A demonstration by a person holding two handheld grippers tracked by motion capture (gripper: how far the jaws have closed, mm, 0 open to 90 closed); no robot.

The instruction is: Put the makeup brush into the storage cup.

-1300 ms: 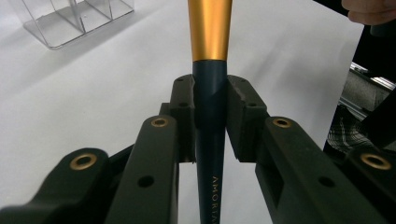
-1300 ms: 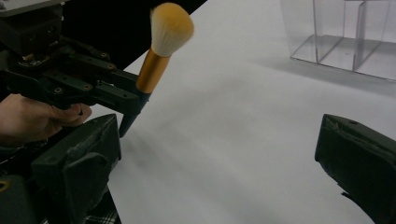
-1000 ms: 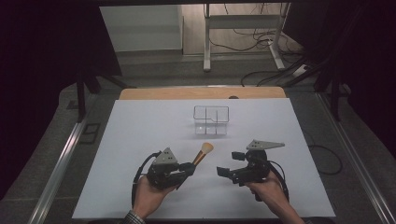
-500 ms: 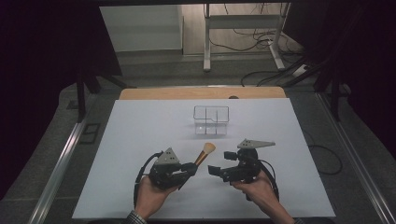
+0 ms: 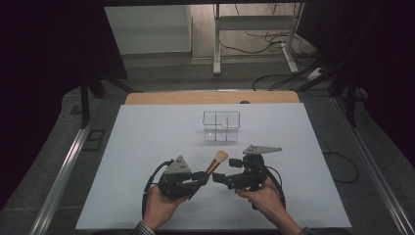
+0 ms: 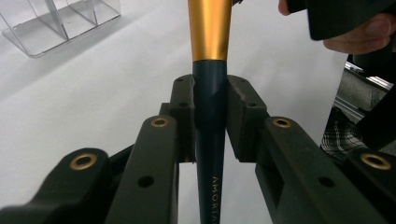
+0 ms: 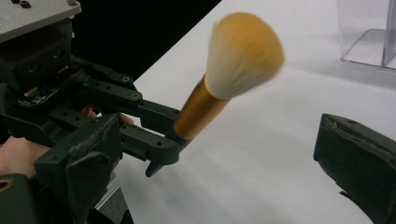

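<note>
A makeup brush with a dark blue handle, gold ferrule and tan bristle head is tilted up over the white table. My left gripper is shut on its handle, just below the ferrule. My right gripper stands open close to the right of the brush. In the right gripper view its jaws sit wide apart on either side of the brush, with nothing between the fingers. The left gripper appears beyond them.
A clear plastic organizer with several compartments stands on the white table top, beyond the brush toward the far middle. Its corner lies up-left of the left gripper. A wooden strip edges the table's far side.
My right gripper has moved left across the table, closing in on the brush and the left gripper. The left gripper has kept the brush in nearly the same place.
</note>
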